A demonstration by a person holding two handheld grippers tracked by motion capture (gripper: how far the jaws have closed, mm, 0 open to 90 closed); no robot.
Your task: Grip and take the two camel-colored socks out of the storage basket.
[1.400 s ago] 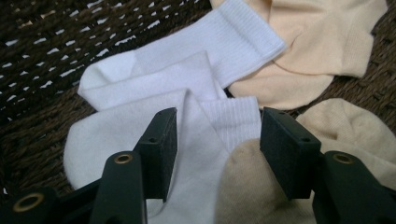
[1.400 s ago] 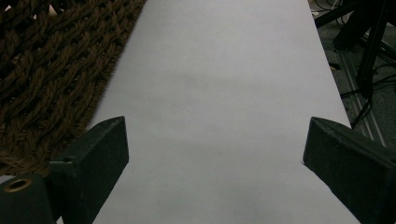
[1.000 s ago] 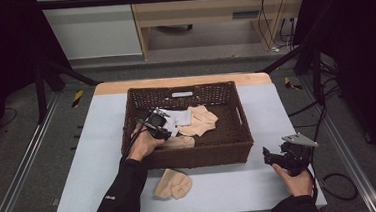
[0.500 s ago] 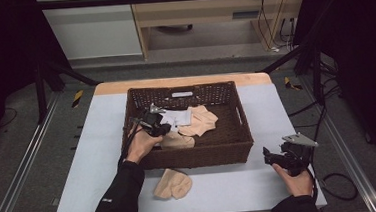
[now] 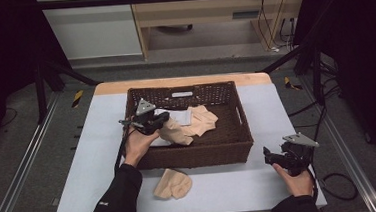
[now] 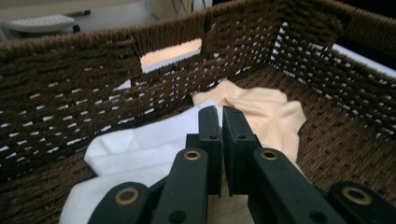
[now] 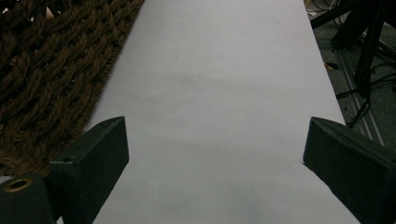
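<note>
Since the earlier frame the left gripper (image 5: pixel 163 119) has risen a little inside the basket (image 5: pixel 243 132), its jaws having just closed; they now clamp a beige cloth (image 6: pixel 233 205), whose gripped edge is hidden behind them. Just left of its jaws lies a white cloth (image 6: pixel 135 149), and ahead a second beige cloth (image 6: pixel 261 112). Another beige piece (image 5: pixel 173 183) lies on the table (image 5: pixel 94 157) behind that hand. The right gripper (image 5: pixel 269 155) rests beside the basket's right wall, jaws wide apart with nothing between them.

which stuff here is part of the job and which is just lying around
In the job: left gripper, fingers shut on a beige cloth; wicker basket; beige cloth on the table.
Lying about: white cloth; second beige cloth in basket; right gripper, open.
</note>
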